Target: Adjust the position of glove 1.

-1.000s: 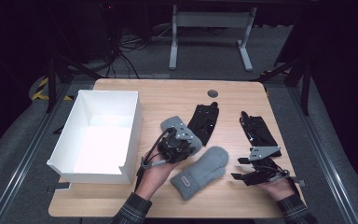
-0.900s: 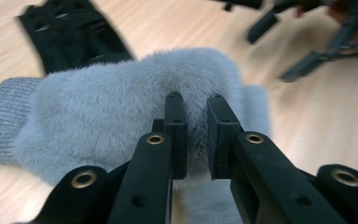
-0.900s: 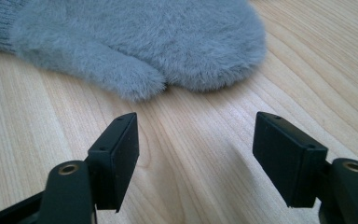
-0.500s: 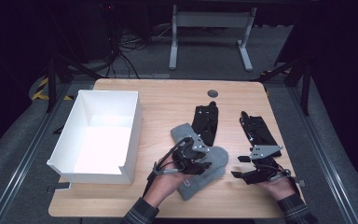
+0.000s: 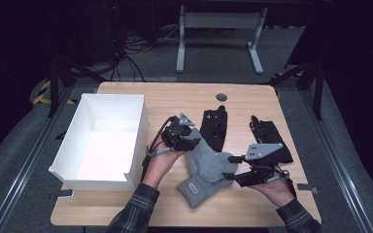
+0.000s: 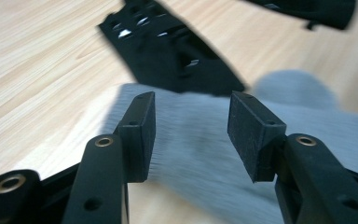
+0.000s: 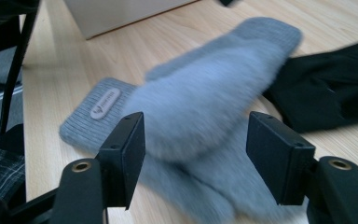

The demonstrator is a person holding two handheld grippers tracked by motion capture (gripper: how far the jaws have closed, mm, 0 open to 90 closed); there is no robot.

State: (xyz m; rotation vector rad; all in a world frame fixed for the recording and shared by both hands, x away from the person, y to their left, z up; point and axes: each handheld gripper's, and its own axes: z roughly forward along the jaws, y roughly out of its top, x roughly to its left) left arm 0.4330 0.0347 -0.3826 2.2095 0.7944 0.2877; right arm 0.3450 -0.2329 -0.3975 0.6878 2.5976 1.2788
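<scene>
Two grey mittens lie stacked on the wooden table; the upper mitten (image 5: 208, 164) (image 7: 214, 88) rests across the lower mitten (image 5: 193, 188) (image 7: 86, 116), whose cuff bears a small label. My left gripper (image 5: 195, 145) (image 6: 193, 98) hovers at the upper mitten's far tip. Its jaws have just been opening and stand open, with the grey mitten (image 6: 200, 144) lying beneath the gap. My right gripper (image 5: 229, 168) (image 7: 196, 119) faces the pile from the right. Its jaws have just been closing a little but are open, and the pads are clear of the wool.
A white open box (image 5: 140, 127) (image 7: 121, 11) stands at the left of the table. One black glove (image 5: 213, 127) (image 6: 172, 56) lies just beyond the mittens, a second black glove (image 5: 272, 138) (image 6: 317, 9) farther right. A dark round disc (image 5: 221, 96) sits near the far edge.
The left gripper carried a grey mitten right onto the one on the table, let go, and drew back up-left. The right gripper rose slightly towards the pile.
</scene>
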